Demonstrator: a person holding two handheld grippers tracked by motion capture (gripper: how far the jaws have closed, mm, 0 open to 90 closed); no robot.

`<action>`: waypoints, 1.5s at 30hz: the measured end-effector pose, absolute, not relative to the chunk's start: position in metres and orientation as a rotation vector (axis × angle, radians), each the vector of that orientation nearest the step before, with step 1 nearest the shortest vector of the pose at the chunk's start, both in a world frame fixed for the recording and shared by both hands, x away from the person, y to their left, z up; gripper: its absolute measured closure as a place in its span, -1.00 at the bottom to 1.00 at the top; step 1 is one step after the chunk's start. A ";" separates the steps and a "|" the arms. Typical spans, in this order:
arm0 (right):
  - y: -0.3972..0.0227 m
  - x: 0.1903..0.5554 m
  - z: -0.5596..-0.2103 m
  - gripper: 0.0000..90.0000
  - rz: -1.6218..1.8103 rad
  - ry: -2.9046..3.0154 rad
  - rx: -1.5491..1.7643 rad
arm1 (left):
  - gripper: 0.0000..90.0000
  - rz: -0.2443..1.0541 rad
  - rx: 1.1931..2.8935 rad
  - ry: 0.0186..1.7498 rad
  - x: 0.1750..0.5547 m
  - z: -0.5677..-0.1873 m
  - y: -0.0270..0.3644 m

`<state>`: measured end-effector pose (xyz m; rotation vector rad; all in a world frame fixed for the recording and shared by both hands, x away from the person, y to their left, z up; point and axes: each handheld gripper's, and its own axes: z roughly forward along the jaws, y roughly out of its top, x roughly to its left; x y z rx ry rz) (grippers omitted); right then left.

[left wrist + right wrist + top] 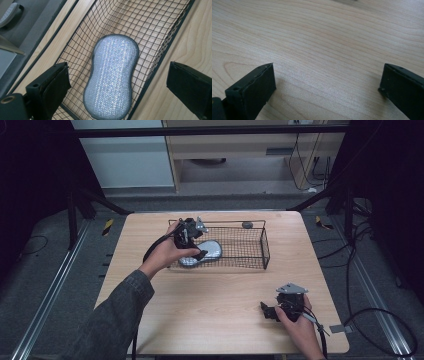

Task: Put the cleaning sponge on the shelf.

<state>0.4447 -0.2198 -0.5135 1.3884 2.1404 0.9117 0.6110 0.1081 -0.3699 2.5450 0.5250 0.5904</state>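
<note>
A silvery, peanut-shaped scrubbing pad (204,252) lies flat on the floor of a black wire basket (264,245), at its left end. My left gripper (195,249) hovers over that end, held by a hand in a grey sleeve. In the left gripper view the pad (112,77) lies between the widely spread jaws of my left gripper (117,66), which touch neither it nor the basket's mesh (160,57). My right gripper (269,311) rests low at the table's front right, open, and nothing is between its fingers (328,67).
The basket stands at the middle back of a light wooden table (220,295). A small dark grey round object (247,224) sits by the basket's far rim. Cables trail on the floor to the right of the table.
</note>
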 end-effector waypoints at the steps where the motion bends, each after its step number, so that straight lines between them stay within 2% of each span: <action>1: -0.220 0.445 -0.513 -0.99 0.912 2.140 1.388 | -0.91 0.589 2.540 0.527 0.609 -0.370 0.108; 11: -0.220 0.445 -0.513 -0.99 0.912 2.141 1.388 | -0.92 0.594 2.506 0.523 0.583 -0.373 0.102; 20: -0.220 0.445 -0.514 -0.99 0.911 2.140 1.388 | -0.92 0.591 2.472 0.591 0.564 -0.373 0.107; 32: -0.220 0.445 -0.514 -0.99 0.911 2.141 1.388 | -0.92 0.570 2.416 0.645 0.535 -0.382 0.133; 45: -0.220 0.445 -0.514 -0.99 0.912 2.141 1.388 | -0.92 0.573 2.354 0.796 0.517 -0.394 0.175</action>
